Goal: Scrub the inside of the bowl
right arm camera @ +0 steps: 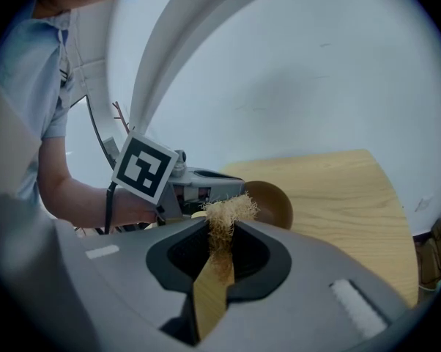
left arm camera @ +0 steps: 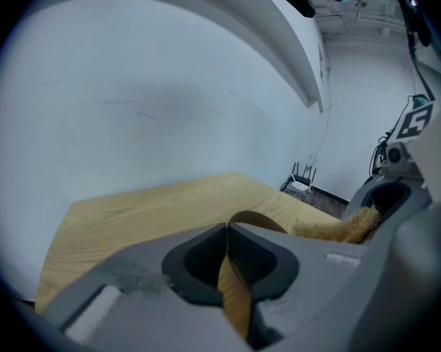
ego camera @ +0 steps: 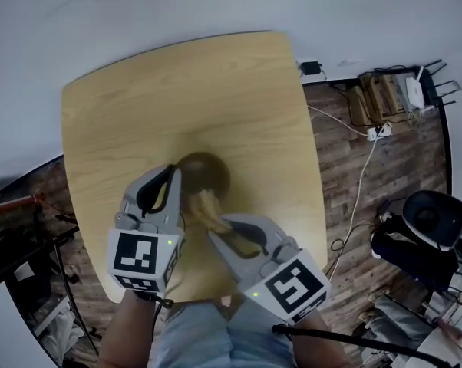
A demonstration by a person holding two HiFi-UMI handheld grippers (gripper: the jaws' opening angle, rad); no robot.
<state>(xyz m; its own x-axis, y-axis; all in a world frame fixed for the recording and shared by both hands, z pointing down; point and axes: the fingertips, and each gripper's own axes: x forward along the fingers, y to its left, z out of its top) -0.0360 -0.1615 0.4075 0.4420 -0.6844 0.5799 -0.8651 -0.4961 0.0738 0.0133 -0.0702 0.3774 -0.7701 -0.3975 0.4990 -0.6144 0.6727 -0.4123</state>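
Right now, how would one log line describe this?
left tool: shut on bowl rim | right tool: shut on fibre scrubber | scrubber: at bowl's near edge | bowl: on table

The head view looks steeply down on the table point(ego camera: 216, 90) from above, with the left gripper point(ego camera: 172, 176) and right gripper point(ego camera: 218, 227) close at its lower edge. The left gripper view sits low behind its own jaws, very near the bowl point(left arm camera: 258, 219), facing across the table to the wall point(left arm camera: 169, 108). The right gripper view looks along its jaws past the scrubber point(right arm camera: 228, 211) toward the left gripper. All three share the bowl, the scrubber and the table
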